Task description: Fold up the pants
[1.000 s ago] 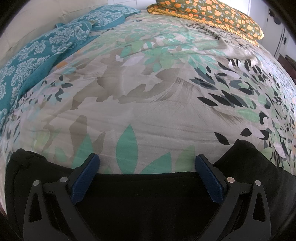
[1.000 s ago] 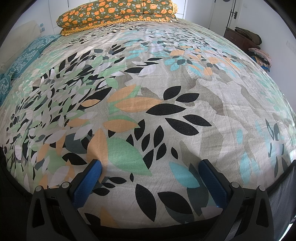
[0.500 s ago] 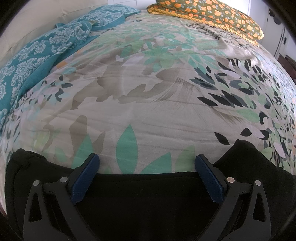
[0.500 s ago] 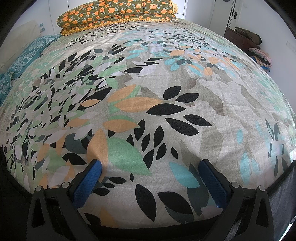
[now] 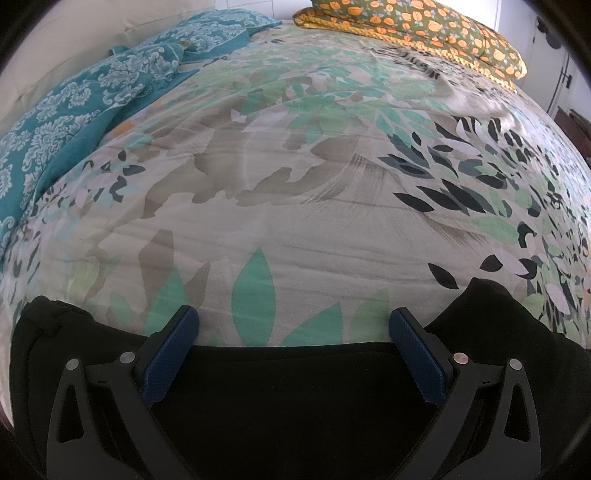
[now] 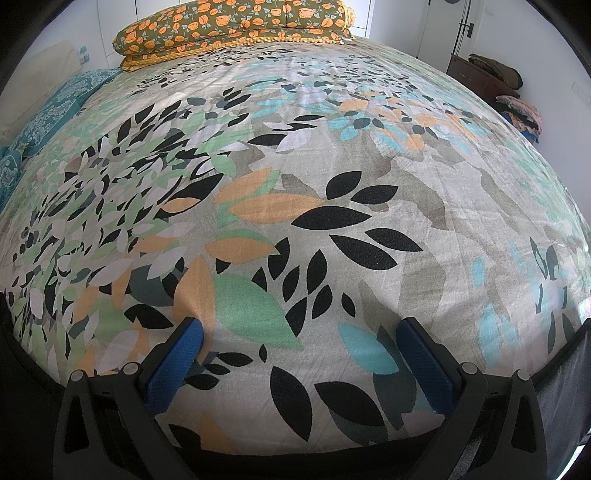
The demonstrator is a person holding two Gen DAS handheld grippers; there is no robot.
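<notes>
Pants (image 5: 295, 406), black, lie along the near edge of the bed (image 5: 295, 184), bunched at both ends, with their far edge running straight between the fingers of my left tongs (image 5: 293, 350). I judge the folding barely begun: no neat fold shows, and nearly all of it is left to do. My left tongs sit low over the cloth, spread wide, gripping nothing. My right tongs (image 6: 299, 363) are spread just as wide and hold nothing, over the leaf-print cover with only a dark strip of cloth under their base. Farther off lie an orange-flowered pillow (image 5: 417, 29) and a teal blanket (image 5: 92, 103).
</notes>
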